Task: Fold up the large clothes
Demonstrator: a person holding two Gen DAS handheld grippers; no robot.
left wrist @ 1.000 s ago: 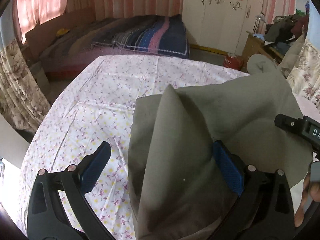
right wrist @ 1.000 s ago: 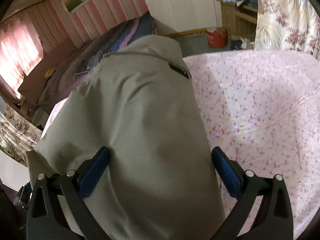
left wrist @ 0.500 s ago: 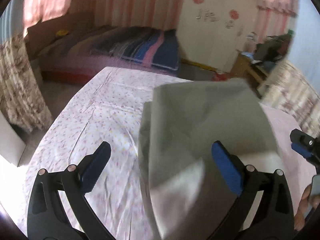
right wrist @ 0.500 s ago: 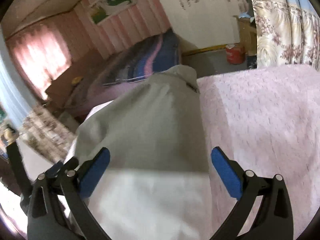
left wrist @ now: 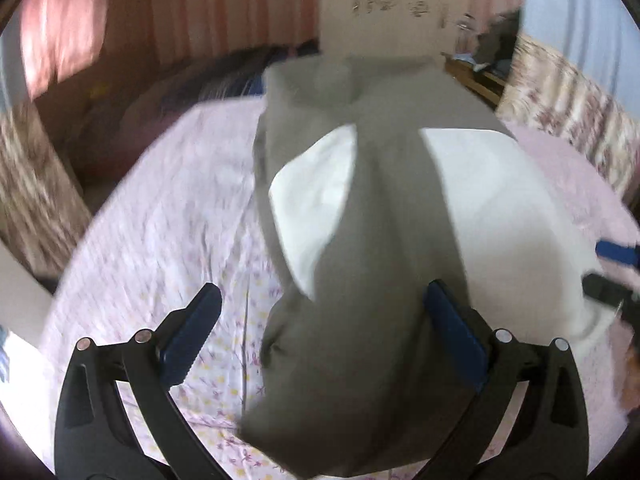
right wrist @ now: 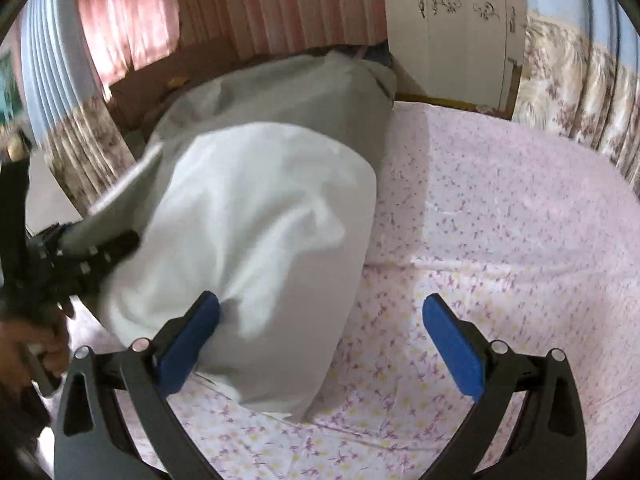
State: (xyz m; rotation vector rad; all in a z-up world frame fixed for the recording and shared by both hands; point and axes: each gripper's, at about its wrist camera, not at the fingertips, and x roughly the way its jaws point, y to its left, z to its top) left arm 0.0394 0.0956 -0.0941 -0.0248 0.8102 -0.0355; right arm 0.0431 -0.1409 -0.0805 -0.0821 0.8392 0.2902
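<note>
Left wrist view: the left claw [left wrist: 320,334] has its blue-padded fingers wide apart, and the grey-green garment [left wrist: 372,280] bulges up between them without being pinched. The cloth is matte and woven-looking, rumpled into a soft mound with sunlit patches bleached almost white, lying on a bed [left wrist: 160,220] covered by a pale pink sheet printed with small flowers. The mound sits nearer the sheet's right half than its left edge. At the right border a blurred dark and blue part of the other tool [left wrist: 616,272] shows beside the cloth.

Right wrist view: the right claw [right wrist: 320,338] is also spread wide. Its left pad touches or just brushes the garment's [right wrist: 256,232] near fold; its right pad hangs over bare sheet [right wrist: 500,220]. The garment runs from the near edge of the bed toward the far edge, where a collar-like end lies.

The cloth looks light, limp and not slippery, so it should drape and sag rather than hold a crease. A hem or corner, pinched through a single or doubled layer, seems the sensible hold; grabbing the bulging middle would likely bunch it.
</note>
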